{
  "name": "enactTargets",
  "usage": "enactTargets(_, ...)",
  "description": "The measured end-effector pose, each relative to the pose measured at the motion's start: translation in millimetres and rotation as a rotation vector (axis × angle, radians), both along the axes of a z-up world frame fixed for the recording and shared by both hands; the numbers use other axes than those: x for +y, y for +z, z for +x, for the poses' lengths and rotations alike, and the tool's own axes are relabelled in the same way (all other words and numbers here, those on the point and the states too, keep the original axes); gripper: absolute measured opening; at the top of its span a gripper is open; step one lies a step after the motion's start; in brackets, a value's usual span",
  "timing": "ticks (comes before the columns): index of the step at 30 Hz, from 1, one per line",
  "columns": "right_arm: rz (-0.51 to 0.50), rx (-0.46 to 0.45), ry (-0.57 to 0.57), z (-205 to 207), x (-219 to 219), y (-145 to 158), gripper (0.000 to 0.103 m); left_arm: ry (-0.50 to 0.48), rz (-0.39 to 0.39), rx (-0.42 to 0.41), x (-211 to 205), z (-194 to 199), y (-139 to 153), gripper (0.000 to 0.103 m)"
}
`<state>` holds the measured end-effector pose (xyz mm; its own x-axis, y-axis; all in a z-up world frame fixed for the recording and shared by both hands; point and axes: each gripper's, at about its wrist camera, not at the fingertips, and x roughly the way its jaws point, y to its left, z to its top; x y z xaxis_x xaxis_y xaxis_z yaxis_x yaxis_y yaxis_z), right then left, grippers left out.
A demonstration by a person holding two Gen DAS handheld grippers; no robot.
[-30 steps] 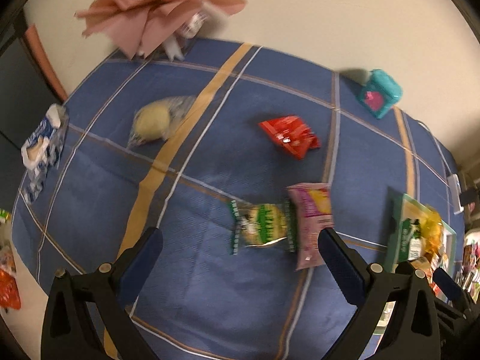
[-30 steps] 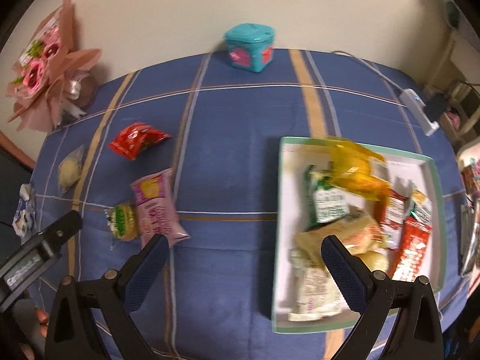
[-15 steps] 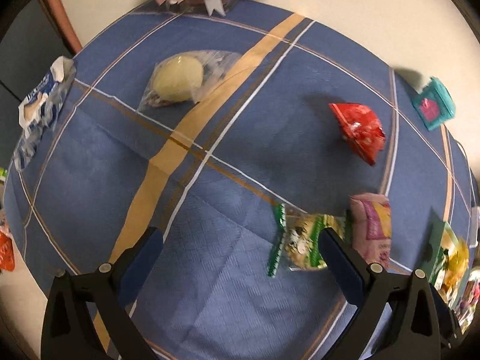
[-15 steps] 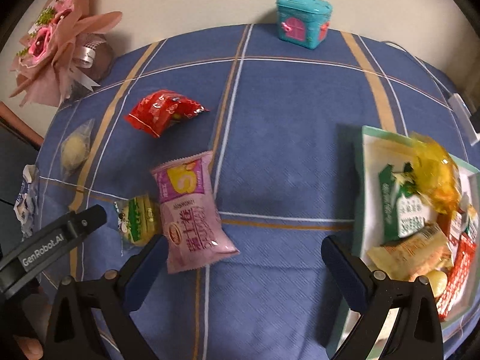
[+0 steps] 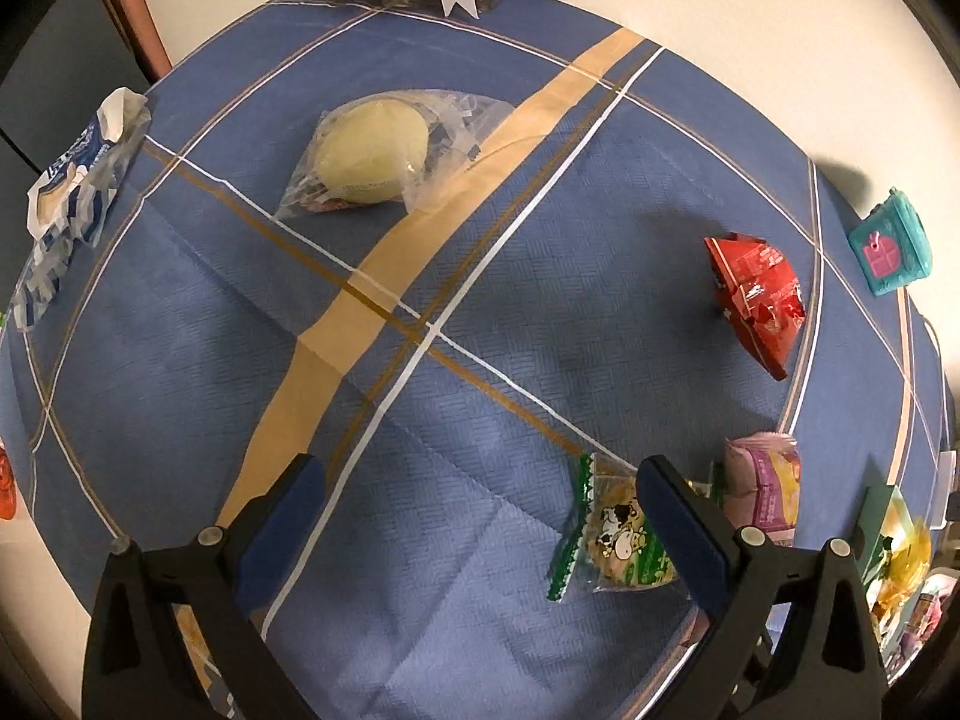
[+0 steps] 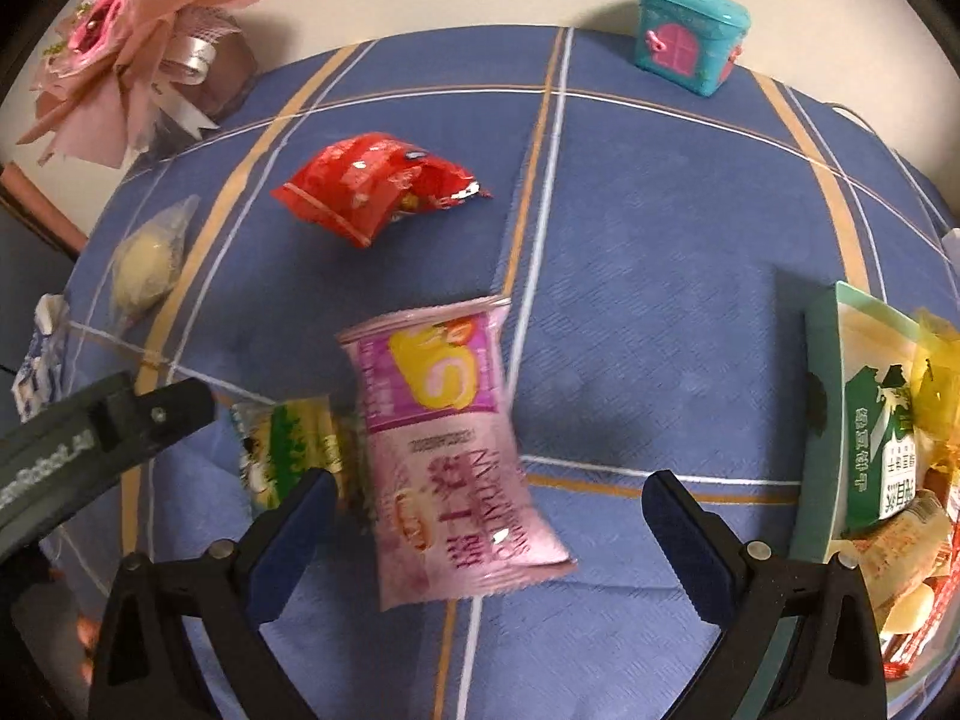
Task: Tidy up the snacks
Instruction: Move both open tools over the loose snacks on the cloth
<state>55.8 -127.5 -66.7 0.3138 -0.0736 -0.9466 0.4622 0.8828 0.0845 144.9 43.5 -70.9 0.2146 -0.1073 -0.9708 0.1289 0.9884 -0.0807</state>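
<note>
Loose snacks lie on the blue plaid tablecloth. My left gripper is open and empty over bare cloth; a clear-wrapped yellow bun lies far ahead, a green cow-print packet beside its right finger. My right gripper is open, hovering over a pink snack bag that lies between its fingers. The green packet sits left of it, a red packet beyond. The red packet and pink bag also show in the left wrist view.
A green-rimmed tray full of snacks stands at the right. A teal house-shaped box and a pink bouquet stand at the back by the wall. A blue-white wrapper lies at the table's left edge.
Both grippers moved left and lower toward the table. The right one now hovers over the pink bag; the tray slid toward the view's right edge. The bun is nearer the left gripper.
</note>
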Motion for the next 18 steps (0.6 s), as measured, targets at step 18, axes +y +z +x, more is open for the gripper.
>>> enactTargets(18, -0.019, -0.039, -0.103, -17.7, -46.8, 2.4, 0.101, -0.099, -0.093, 0.062, -25.1, -14.8, 1.6, 0.103)
